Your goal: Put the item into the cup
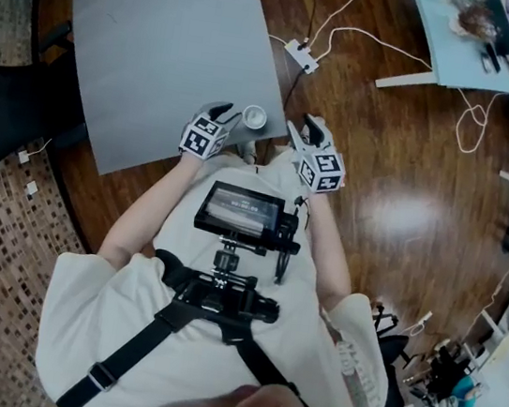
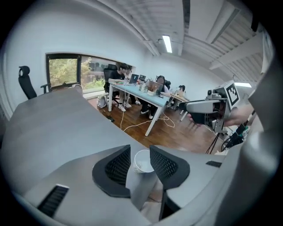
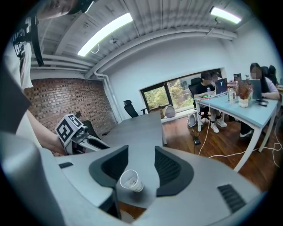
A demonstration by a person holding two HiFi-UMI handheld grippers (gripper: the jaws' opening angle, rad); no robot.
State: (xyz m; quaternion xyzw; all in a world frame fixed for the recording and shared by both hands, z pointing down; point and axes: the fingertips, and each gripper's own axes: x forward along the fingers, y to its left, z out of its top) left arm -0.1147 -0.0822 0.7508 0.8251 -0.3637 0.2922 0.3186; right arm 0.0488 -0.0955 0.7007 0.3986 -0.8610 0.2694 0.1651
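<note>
A white paper cup (image 1: 253, 115) stands upright at the near corner of the grey table (image 1: 165, 42). My left gripper (image 1: 227, 118) is just left of it, jaws open and pads apart from the cup. In the left gripper view the cup (image 2: 142, 162) shows in the gap of the left gripper (image 2: 140, 152); something small and dark shows inside it, too small to name. My right gripper (image 1: 305, 130) hovers to the cup's right over the table's edge, open and holding nothing. From the right gripper (image 3: 141, 152) the cup (image 3: 129, 181) sits low ahead, with the left gripper (image 3: 75, 132) beyond.
A black office chair (image 1: 12, 114) stands left of the table. A white power strip (image 1: 300, 55) and cables lie on the wooden floor beyond. A light blue desk (image 1: 468, 40) with people is at the far right. A camera rig (image 1: 239, 210) hangs on the person's chest.
</note>
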